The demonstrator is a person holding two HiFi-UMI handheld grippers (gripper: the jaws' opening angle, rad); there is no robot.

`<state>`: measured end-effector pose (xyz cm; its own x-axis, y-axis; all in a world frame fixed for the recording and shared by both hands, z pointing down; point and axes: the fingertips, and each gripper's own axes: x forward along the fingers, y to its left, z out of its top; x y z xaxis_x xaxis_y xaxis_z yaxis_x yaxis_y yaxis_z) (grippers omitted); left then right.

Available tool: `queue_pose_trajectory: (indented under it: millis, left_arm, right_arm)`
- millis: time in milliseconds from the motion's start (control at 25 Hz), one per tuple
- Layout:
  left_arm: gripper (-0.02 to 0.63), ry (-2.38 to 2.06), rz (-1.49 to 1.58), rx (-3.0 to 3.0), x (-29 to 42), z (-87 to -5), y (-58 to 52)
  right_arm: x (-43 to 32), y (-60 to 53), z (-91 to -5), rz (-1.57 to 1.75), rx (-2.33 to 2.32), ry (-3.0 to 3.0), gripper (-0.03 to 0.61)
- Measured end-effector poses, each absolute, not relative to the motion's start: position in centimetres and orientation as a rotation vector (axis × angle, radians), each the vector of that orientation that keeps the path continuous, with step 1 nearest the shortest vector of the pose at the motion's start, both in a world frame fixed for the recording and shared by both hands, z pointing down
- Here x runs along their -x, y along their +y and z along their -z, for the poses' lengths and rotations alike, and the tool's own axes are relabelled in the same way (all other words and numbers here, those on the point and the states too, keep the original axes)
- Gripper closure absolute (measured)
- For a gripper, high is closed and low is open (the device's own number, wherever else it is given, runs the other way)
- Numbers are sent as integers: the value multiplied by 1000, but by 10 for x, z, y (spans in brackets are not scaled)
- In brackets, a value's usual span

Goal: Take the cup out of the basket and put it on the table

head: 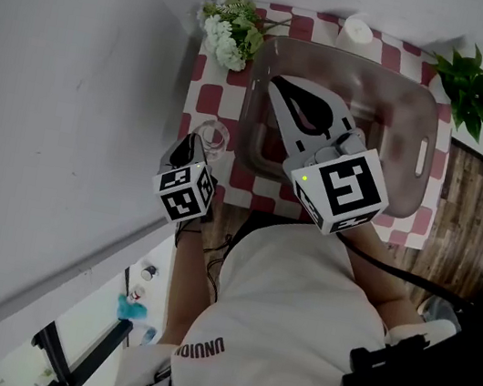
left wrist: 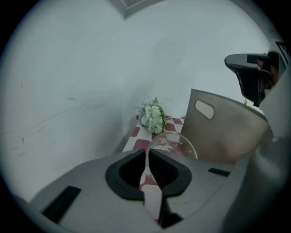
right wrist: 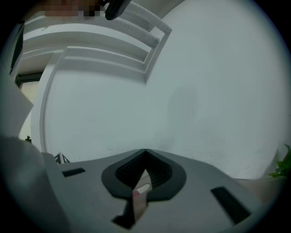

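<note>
A clear glass cup (head: 213, 136) is outside the translucent grey basket (head: 433, 157), over the checkered cloth at the basket's near-left corner. My left gripper (head: 197, 143) is at the cup's near side. In the left gripper view its jaws (left wrist: 146, 152) are shut on the cup's wall, and the cup's rim (left wrist: 175, 138) arcs just beyond them. I cannot tell whether the cup's base rests on the cloth. My right gripper (head: 281, 82) hangs above the basket's middle, shut with nothing in it. In the right gripper view it (right wrist: 145, 151) points at a bare wall.
White flowers (head: 228, 33) stand at the table's far-left corner and also show in the left gripper view (left wrist: 153, 116). A white candle-like cylinder (head: 355, 32) sits behind the basket, and a green plant (head: 474, 90) stands at the far right. A wall runs along the table's left.
</note>
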<state>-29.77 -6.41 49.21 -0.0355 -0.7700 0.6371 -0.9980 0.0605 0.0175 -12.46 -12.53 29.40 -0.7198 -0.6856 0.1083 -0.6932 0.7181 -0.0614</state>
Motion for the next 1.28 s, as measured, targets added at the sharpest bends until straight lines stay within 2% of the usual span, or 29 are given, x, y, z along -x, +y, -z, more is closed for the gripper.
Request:
queue_pose_trajectory:
  millis: [1280]
  left_arm:
    - [577,-1710,-727,-1623,295,-563,-39]
  right_arm:
    - [121,-128,-295,-152,-1162,-2827,561]
